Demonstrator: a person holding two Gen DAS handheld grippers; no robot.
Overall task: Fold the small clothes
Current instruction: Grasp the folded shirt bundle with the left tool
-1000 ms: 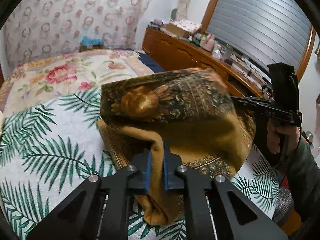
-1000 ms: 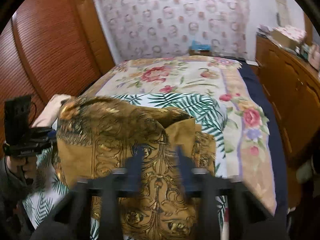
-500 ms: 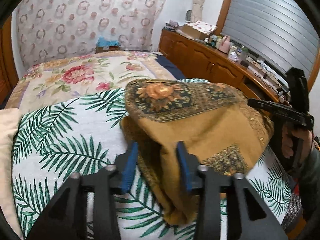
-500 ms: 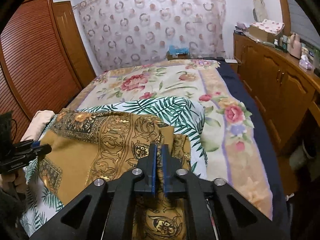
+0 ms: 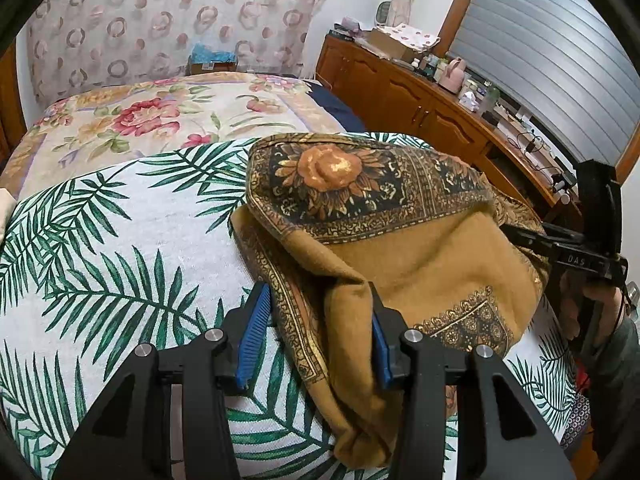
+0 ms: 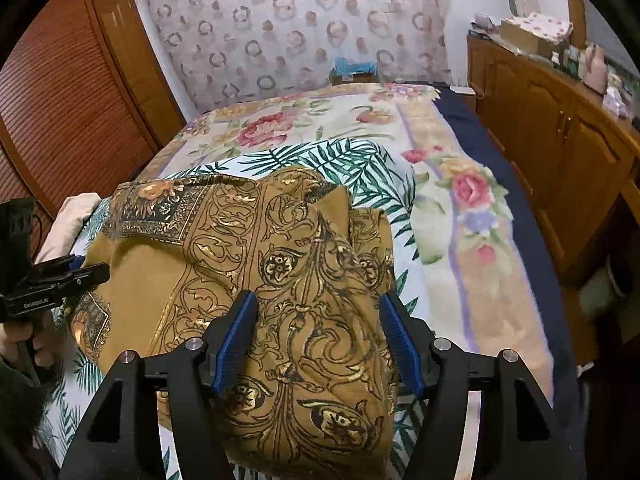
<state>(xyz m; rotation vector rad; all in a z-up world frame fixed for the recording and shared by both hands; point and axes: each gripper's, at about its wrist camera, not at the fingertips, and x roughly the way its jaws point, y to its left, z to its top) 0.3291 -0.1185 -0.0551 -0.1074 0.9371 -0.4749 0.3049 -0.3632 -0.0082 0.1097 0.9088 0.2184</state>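
A mustard cloth (image 5: 420, 248) with gold scrollwork and a dark flowered border lies folded over on the bed; it also fills the middle of the right wrist view (image 6: 240, 240). My left gripper (image 5: 318, 320) is open over the cloth's near left corner, with a loose ridge of fabric between its blue pads (image 5: 254, 332). My right gripper (image 6: 318, 312) has its jaws opening, and the cloth's right end lies slack between them, gripped by neither pad. Each gripper shows in the other's view: the right gripper (image 5: 568, 248) at the cloth's far edge, the left gripper (image 6: 80, 272) at its left edge.
A palm-leaf sheet (image 5: 120, 260) lies under the cloth, over a floral bedspread (image 5: 160, 112). A wooden sideboard (image 5: 400, 92) with clutter runs along the right of the bed. Louvred wooden doors (image 6: 60, 100) stand on the left, and a cream pillow (image 6: 72, 216) lies by the cloth.
Both grippers were shut on the lifted cloth; both have opened. The cloth has dropped and settled folded on the bed. The left gripper has sunk a little.
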